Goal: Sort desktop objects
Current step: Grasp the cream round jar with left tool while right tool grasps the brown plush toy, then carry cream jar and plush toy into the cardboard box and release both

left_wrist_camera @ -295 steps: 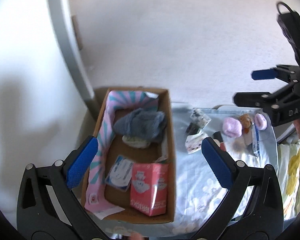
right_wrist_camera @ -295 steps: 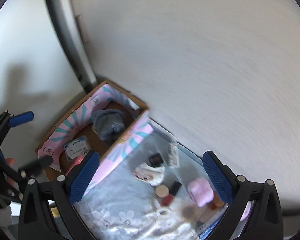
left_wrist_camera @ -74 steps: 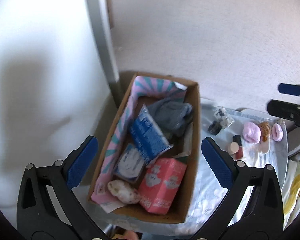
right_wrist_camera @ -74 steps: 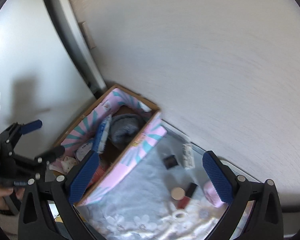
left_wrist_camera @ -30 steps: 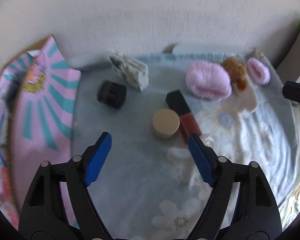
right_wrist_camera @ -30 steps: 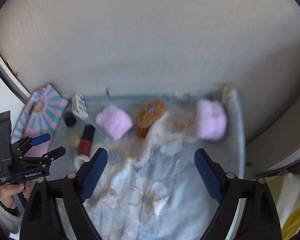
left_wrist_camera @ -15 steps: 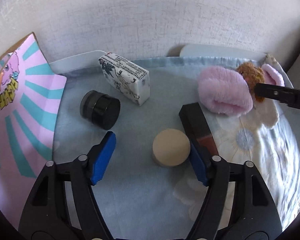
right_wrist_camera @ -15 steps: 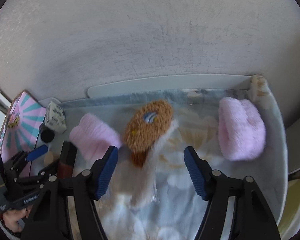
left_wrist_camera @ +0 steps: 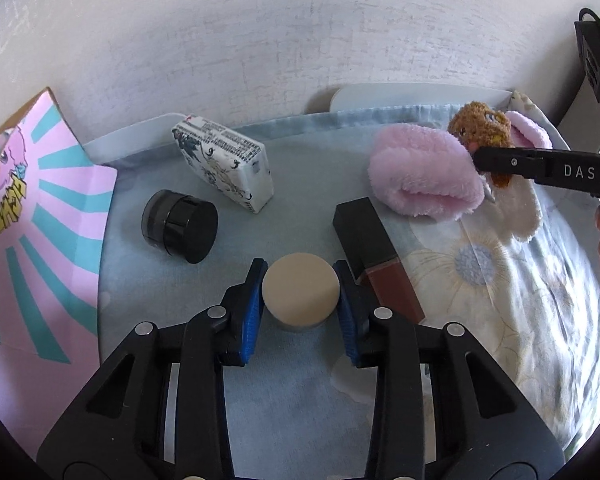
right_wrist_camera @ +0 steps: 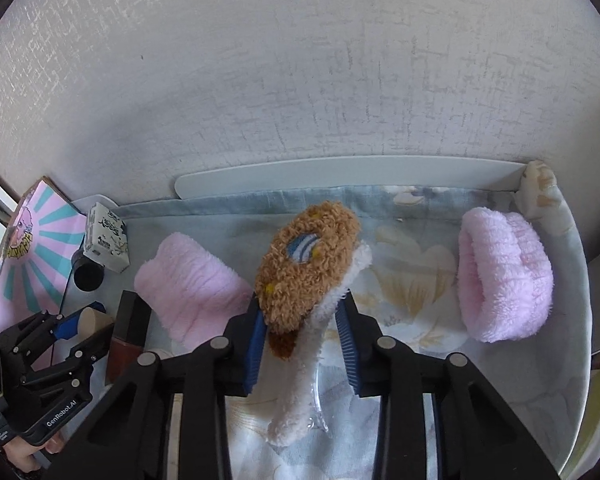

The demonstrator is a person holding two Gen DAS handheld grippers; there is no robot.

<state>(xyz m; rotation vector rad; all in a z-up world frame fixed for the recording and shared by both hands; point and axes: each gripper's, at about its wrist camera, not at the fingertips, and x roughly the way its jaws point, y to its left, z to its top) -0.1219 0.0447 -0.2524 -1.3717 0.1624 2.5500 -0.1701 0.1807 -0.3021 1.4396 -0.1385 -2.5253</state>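
left claw (left_wrist_camera: 300, 300) clamped, right claw (right_wrist_camera: 302, 316) (likewise) closed

Ten seconds back both grippers hang wide open above the cardboard box with its pink-and-teal striped flap (left_wrist_camera: 40, 216). Now the left gripper (left_wrist_camera: 300, 300) is low over the pale blue floral cloth (left_wrist_camera: 292, 408), its blue pads narrowed from a wide spread to touch both sides of the round beige-lidded jar (left_wrist_camera: 300, 292). The right gripper (right_wrist_camera: 302, 328) has likewise dropped and drawn in, its pads now flanking the fuzzy brown-and-cream plush headband (right_wrist_camera: 308, 264), whose brown part lifts between them.
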